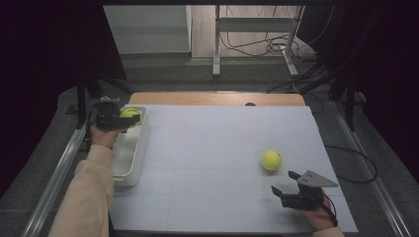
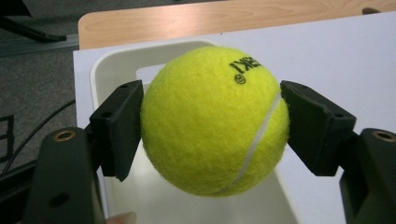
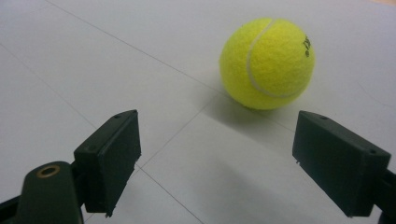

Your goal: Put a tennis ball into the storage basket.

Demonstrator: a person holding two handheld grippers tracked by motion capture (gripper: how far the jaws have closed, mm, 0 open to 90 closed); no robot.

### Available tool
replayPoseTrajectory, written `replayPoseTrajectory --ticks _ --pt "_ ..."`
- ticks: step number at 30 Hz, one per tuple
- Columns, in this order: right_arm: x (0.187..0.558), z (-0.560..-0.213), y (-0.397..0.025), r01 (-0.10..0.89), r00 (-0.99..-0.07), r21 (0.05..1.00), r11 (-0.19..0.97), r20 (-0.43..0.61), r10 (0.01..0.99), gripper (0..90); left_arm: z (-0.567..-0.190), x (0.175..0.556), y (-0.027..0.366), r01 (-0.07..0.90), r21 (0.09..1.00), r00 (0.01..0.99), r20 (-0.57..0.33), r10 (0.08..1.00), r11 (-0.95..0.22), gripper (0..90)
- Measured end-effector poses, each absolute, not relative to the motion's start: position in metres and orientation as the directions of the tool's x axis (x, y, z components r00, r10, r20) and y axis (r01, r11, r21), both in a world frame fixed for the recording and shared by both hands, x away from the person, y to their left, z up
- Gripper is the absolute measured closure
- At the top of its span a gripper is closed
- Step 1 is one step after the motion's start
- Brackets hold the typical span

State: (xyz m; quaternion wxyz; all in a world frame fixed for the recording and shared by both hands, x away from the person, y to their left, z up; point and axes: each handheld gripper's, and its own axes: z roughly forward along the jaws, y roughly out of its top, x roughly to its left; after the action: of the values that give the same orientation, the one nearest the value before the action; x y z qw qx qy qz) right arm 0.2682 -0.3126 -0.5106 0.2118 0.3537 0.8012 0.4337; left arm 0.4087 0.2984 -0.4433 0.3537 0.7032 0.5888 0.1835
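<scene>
My left gripper (image 1: 123,120) is shut on a yellow tennis ball (image 1: 129,113) and holds it over the far end of a white bin (image 1: 129,168) at the table's left edge. In the left gripper view the held ball (image 2: 212,119) sits between both black jaws above the bin (image 2: 109,60). A second tennis ball (image 1: 271,160) lies on the white table sheet (image 1: 212,143) at the right. My right gripper (image 1: 285,183) stands open a short way in front of that ball (image 3: 267,63), with nothing between its jaws.
The white bin's inside looks bare in the high view. The table's wooden far edge (image 1: 217,98) shows beyond the white sheet. A metal frame and cables (image 1: 267,44) stand on the floor behind the table.
</scene>
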Motion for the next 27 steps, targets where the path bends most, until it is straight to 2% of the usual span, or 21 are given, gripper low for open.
replayPoseTrajectory --ticks 22,24,26,27 --pt "0.2684 -0.5107 -0.3127 0.384 -0.660 0.843 0.376 -0.035 0.751 16.2 -0.4451 0.4106 0.2969 0.705 0.706 0.240 -0.145 0.960 -0.069 25.9" --pt "0.2684 -0.5107 -0.3126 0.383 -0.661 0.843 0.377 -0.035 0.750 16.2 -0.4447 0.4102 0.2954 0.706 0.703 0.236 -0.119 0.964 -0.086 25.7" --pt "0.2683 -0.5108 -0.3123 0.383 -0.662 0.843 0.378 -0.035 0.749 16.2 -0.4439 0.4095 0.2952 0.692 0.716 0.234 -0.112 0.966 -0.085 24.0" --pt "0.2682 -0.5108 -0.3123 0.384 -0.662 0.842 0.379 -0.035 0.749 16.2 -0.4429 0.4092 0.2955 0.688 0.722 0.232 -0.120 0.965 -0.075 19.1"
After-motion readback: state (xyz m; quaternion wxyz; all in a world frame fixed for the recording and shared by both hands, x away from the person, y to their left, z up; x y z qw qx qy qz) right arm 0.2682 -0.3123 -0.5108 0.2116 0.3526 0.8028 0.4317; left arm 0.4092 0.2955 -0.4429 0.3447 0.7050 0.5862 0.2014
